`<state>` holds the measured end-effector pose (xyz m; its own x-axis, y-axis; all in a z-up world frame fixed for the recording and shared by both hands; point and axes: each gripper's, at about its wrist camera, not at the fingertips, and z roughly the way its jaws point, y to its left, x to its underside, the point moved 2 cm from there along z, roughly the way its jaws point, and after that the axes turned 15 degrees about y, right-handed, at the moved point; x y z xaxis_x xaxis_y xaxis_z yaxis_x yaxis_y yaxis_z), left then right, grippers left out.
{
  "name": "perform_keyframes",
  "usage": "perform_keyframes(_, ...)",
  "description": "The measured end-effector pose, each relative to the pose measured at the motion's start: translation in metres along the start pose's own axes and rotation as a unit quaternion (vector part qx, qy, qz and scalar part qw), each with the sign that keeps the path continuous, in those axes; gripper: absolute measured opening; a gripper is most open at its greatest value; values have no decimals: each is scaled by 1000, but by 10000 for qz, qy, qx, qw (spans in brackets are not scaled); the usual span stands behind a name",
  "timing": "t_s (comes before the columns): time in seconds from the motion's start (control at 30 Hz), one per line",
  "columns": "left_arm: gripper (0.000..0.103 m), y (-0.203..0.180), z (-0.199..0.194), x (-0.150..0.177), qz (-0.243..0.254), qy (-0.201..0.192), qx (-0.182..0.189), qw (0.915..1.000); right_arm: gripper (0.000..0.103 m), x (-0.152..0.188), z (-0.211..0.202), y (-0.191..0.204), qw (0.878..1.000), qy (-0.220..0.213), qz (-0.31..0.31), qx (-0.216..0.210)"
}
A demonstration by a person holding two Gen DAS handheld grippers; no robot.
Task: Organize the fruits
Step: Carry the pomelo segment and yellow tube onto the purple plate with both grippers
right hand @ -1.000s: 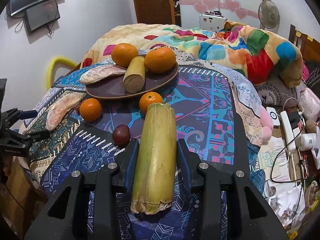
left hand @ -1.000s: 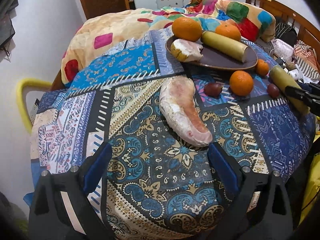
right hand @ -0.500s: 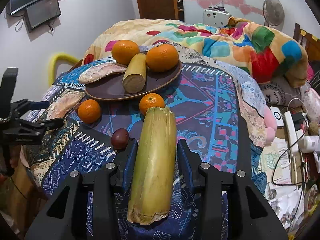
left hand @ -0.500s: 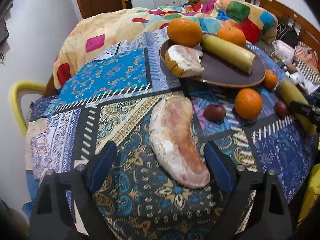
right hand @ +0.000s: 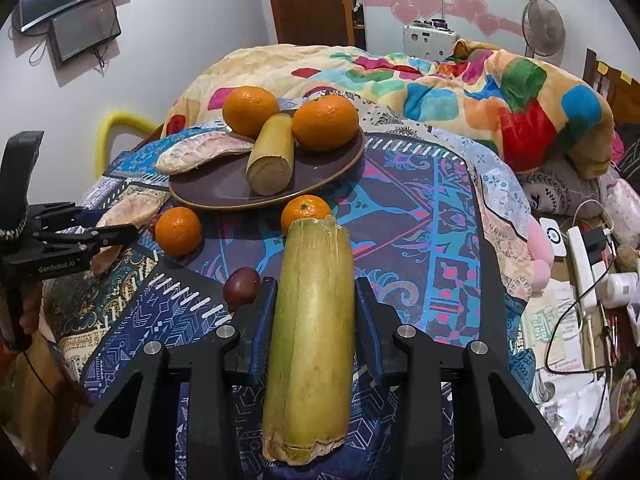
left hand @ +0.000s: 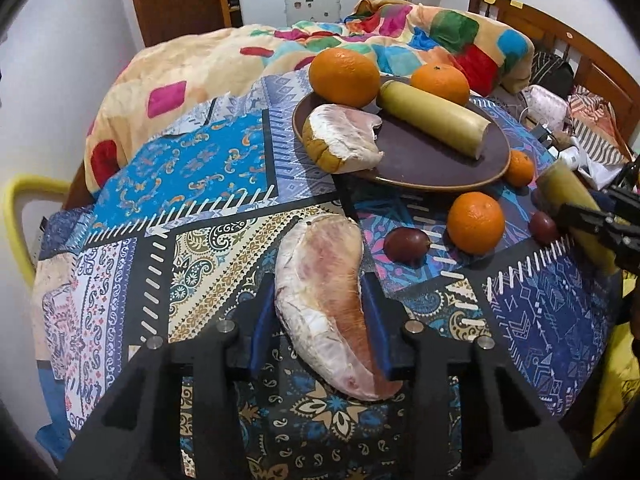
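Observation:
My left gripper [left hand: 318,320] is shut on a pale pink pomelo segment [left hand: 326,300] that lies on the patterned cloth. My right gripper [right hand: 314,312] is shut on a yellow-green sugarcane piece [right hand: 312,324], held just above the cloth. A brown plate [left hand: 424,160] holds two oranges [left hand: 344,76], another sugarcane piece [left hand: 434,118] and another pomelo segment [left hand: 346,142]. In the right wrist view the plate [right hand: 224,192] is ahead to the left. The left gripper also shows at the left of that view [right hand: 108,234].
Loose on the cloth near the plate lie two small oranges [right hand: 178,230] [right hand: 306,212] and two dark passion fruits [left hand: 406,244] [right hand: 242,286]. A colourful blanket [right hand: 440,88] lies behind. A power strip and cables [right hand: 582,264] lie at the right.
My left gripper moved forward over the pomelo segment and closed its fingers on it. My right gripper kept its hold on the sugarcane and shifted slightly.

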<state>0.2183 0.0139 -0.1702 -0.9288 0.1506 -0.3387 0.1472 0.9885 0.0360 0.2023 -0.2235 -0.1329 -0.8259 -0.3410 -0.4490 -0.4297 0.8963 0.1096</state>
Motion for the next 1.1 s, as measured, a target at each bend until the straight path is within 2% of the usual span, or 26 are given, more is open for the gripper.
perform_keyframes(0.27, 40, 3, -13, 10, -74, -71, -12, 9999, 35, 0, -17, -1, 9998, -202, 44, 11)
perform_keyframes(0.47, 40, 3, -37, 9, -46, -350, -75, 9993, 34, -5, -31, 1, 9992, -403, 59, -3)
perform_keyframes(0.67, 40, 0, -57, -3, -11, -630, -61, 9980, 34, -15, -39, 3, 9984, -560, 39, 12)
perform_keyframes(0.93, 40, -5, -70, -27, -66, -899, 171, 9958, 34, -30, -41, 8, 9976, -691, -2, -70)
perform_keyframes(1.1, 40, -13, -72, -42, 40, -1017, 90, 9948, 34, -43, -44, 15, 9965, -817, -67, -138)
